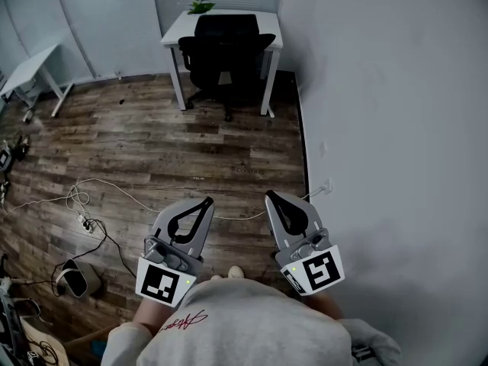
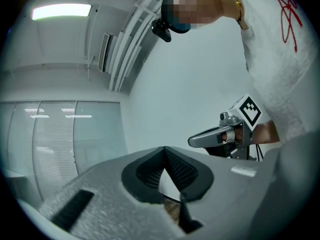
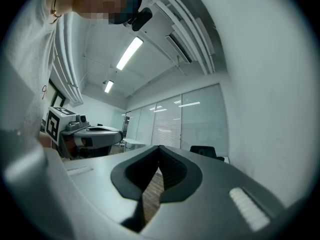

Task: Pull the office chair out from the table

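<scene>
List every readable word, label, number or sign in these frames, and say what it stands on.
Red script on the person's shirt: cursive, too blurred to read.
Square markers on the left gripper and right gripper: black-and-white patterns, no letters or numbers.
Nothing else carries legible text.

No words or numbers can be read. A red scrawl (image 1: 183, 320) runs across the person's pale shirt (image 1: 252, 330) at 6 o'clock in the head view, too loose to make out. The left gripper (image 1: 206, 202) and right gripper (image 1: 269, 197) carry black-and-white square marker patterns, with no letters.
</scene>
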The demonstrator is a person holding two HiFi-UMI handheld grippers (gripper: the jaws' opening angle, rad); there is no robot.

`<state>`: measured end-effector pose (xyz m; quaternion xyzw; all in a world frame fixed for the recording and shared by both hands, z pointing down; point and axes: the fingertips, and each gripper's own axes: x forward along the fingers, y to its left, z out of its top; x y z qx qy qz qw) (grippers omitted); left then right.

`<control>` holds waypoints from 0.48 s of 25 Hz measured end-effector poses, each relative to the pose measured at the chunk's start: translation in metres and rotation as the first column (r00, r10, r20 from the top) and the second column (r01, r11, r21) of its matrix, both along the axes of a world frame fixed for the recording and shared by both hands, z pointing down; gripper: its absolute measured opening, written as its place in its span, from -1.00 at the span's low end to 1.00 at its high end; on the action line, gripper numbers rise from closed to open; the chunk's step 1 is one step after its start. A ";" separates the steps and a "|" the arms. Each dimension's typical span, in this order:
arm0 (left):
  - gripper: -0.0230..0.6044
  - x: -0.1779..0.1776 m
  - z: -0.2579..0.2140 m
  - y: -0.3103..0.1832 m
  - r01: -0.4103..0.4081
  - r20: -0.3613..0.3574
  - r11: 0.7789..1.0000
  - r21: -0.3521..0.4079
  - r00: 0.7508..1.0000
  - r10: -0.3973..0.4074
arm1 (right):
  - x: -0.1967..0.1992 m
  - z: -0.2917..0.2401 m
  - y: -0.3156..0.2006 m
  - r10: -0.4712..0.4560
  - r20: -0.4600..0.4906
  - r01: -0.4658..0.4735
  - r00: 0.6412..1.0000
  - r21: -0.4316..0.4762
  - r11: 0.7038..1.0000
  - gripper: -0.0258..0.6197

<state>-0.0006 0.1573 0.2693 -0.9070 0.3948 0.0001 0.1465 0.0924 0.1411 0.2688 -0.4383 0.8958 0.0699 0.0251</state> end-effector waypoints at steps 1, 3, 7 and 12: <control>-0.95 -0.002 0.001 -0.001 0.001 0.003 1.000 -0.005 1.000 -0.001 | -0.002 0.001 -0.001 -0.001 -0.002 0.001 1.000 -0.004 1.000 -0.92; -0.95 -0.006 0.001 -0.001 0.006 0.004 1.000 -0.012 1.000 -0.006 | -0.007 0.005 -0.001 -0.006 -0.016 0.006 1.000 -0.012 1.000 -0.92; -0.95 -0.011 0.000 -0.002 0.021 0.004 1.000 -0.004 1.000 -0.021 | -0.009 0.008 -0.004 -0.011 -0.020 0.010 1.000 -0.024 1.000 -0.92; -0.95 -0.009 0.002 -0.002 0.031 0.011 0.999 -0.004 0.999 -0.031 | -0.005 0.007 -0.004 -0.024 -0.025 0.024 0.999 -0.020 1.000 -0.92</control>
